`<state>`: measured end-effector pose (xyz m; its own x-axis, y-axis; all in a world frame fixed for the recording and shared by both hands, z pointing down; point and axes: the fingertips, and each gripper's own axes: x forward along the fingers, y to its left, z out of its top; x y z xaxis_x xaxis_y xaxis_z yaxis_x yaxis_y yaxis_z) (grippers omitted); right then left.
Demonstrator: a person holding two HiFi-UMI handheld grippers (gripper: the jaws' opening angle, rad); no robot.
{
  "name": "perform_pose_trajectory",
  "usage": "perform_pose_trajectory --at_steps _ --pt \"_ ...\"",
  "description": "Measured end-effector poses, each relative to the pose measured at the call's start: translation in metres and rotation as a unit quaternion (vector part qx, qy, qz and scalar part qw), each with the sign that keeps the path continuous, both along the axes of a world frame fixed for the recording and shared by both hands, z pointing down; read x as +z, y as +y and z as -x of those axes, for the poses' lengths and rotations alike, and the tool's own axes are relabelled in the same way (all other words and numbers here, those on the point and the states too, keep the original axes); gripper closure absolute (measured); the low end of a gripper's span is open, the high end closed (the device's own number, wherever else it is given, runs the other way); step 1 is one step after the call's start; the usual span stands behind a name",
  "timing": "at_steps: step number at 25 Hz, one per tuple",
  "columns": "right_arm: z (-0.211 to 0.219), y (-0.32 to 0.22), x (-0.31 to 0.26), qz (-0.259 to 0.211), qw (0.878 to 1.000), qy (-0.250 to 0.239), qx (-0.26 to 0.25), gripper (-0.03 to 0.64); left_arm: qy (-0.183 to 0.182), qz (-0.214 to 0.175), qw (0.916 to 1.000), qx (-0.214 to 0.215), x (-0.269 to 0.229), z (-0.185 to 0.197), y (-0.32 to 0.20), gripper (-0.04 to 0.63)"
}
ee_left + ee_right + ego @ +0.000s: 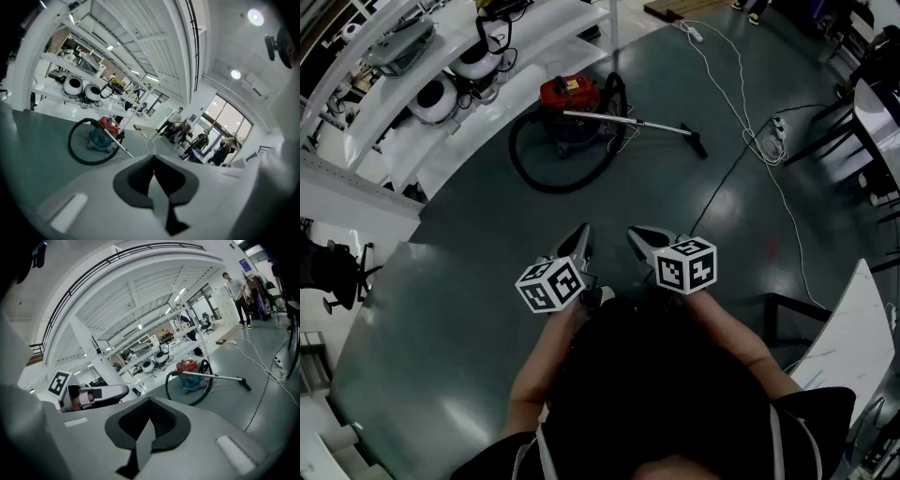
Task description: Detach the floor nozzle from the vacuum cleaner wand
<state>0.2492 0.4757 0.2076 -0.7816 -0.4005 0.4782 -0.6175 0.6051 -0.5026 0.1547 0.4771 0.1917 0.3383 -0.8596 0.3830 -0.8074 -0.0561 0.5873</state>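
A red and teal vacuum cleaner (570, 101) stands on the grey floor far ahead, ringed by its black hose (530, 169). Its silver wand (628, 121) runs right to the black floor nozzle (697, 143), which rests on the floor. The vacuum cleaner (190, 374), wand (220, 377) and nozzle (244, 382) also show in the right gripper view, and the vacuum cleaner (102, 135) in the left gripper view. My left gripper (584, 233) and right gripper (637, 234) are held close to my body, both shut and empty, far short of the vacuum.
White shelving (412, 84) with round white machines lines the far left. A white cable (741, 112) and a power strip (778, 127) lie on the floor right of the nozzle. A white table (853, 337) stands at near right, a black chair (333, 272) at left. People stand in the distance.
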Motion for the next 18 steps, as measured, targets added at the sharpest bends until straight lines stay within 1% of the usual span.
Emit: perform_pose_trajectory --at_steps 7,12,18 --pt "0.005 -0.012 -0.003 -0.01 1.0 0.0 0.002 0.621 -0.003 -0.007 1.0 -0.004 0.0 0.008 -0.005 0.586" --pt "0.013 -0.022 -0.013 -0.028 1.0 0.001 -0.003 0.621 -0.007 -0.011 0.9999 -0.009 -0.003 0.016 -0.009 0.586" --pt "0.02 -0.024 -0.019 -0.037 0.999 -0.001 -0.007 0.621 -0.01 -0.015 0.9997 -0.014 -0.004 0.024 -0.01 0.586"
